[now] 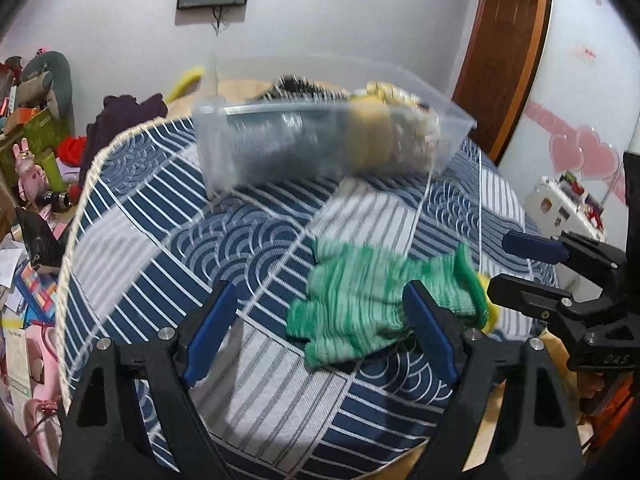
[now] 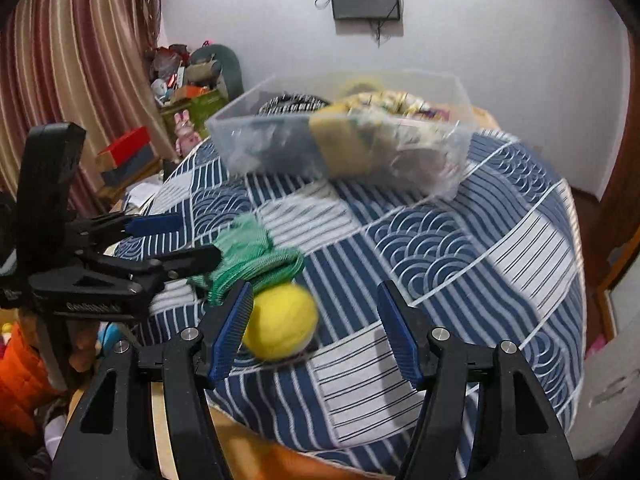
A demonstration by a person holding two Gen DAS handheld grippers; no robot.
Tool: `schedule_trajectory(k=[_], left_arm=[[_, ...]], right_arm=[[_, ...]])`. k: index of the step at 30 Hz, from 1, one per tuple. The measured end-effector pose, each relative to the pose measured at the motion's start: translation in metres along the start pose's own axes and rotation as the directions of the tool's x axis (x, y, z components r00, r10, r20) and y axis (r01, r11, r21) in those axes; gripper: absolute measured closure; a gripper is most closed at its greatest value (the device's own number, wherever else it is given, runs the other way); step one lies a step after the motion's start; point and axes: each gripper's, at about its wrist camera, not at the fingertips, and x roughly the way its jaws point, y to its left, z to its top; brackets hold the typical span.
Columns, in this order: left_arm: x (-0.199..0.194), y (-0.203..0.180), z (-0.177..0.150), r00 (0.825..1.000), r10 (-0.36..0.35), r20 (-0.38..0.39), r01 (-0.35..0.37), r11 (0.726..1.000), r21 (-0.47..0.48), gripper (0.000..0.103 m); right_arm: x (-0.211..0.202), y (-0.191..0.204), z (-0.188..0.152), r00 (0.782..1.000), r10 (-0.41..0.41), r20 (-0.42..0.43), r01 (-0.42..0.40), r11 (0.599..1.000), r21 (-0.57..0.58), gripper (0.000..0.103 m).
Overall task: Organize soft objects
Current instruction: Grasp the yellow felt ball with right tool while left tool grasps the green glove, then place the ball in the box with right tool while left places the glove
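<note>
Fingers of both grippers stand spread and hold nothing. The green cloth lies limp on the bed beside the ball; it looks light, best pinched at a bunched fold. The bin sits beyond.

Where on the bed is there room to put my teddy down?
Bare blanket lies right of the yellow ball and in front of the clear bin. More lies left of the green cloth. It is crowded where cloth, ball and the open left claw and right claw meet.
</note>
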Motion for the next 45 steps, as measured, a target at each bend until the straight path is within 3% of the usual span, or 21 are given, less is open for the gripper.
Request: schedule_trajectory(k=[5, 8, 9, 11, 13, 15, 28, 37, 45], left_arm=[[0.017, -0.009, -0.005, 0.999, -0.010, -0.047, 0.011, 0.999, 0.031, 0.020], [0.020, -0.009, -0.008, 0.998, -0.027, -0.049, 0.029, 0.999, 0.029, 0.031], [0.019, -0.009, -0.008, 0.998, -0.042, -0.040, 0.044, 0.999, 0.033, 0.042], [0.018, -0.011, -0.008, 0.996, -0.083, -0.037, 0.084, 0.996, 0.039, 0.047], [0.018, -0.010, -0.009, 0.996, -0.087, -0.027, 0.088, 0.995, 0.040, 0.058], [0.016, -0.008, -0.009, 0.994, -0.107, -0.023, 0.107, 0.994, 0.033, 0.065], [-0.020, 0.001, 0.009, 0.993, -0.030, 0.112, 0.025, 0.999, 0.045, 0.070], [-0.043, 0.011, 0.048, 0.967, 0.014, 0.256, -0.022, 0.999, 0.031, 0.070], [-0.042, 0.019, 0.084, 0.947, 0.035, 0.320, -0.044, 0.999, 0.020, 0.070]], right_arm=[[0.008, 0.006, -0.006, 0.998, 0.049, -0.038, -0.049, 0.999, -0.005, 0.042], [0.012, 0.009, -0.010, 0.996, 0.068, -0.051, -0.068, 0.998, 0.001, 0.044], [0.015, 0.009, -0.012, 0.995, 0.079, -0.061, -0.079, 0.997, 0.008, 0.045], [0.018, 0.008, -0.014, 0.991, 0.114, -0.074, -0.113, 0.993, 0.024, 0.055], [0.017, 0.010, -0.014, 0.988, 0.135, -0.071, -0.134, 0.991, 0.019, 0.064], [0.014, 0.013, -0.014, 0.992, 0.111, -0.054, -0.111, 0.994, -0.001, 0.064], [-0.014, -0.003, 0.011, 0.995, -0.027, 0.094, 0.027, 1.000, -0.007, 0.065], [-0.027, -0.014, 0.039, 0.976, -0.088, 0.201, 0.086, 0.996, 0.019, 0.065], [-0.032, -0.022, 0.070, 0.946, -0.151, 0.286, 0.145, 0.989, 0.041, 0.065]])
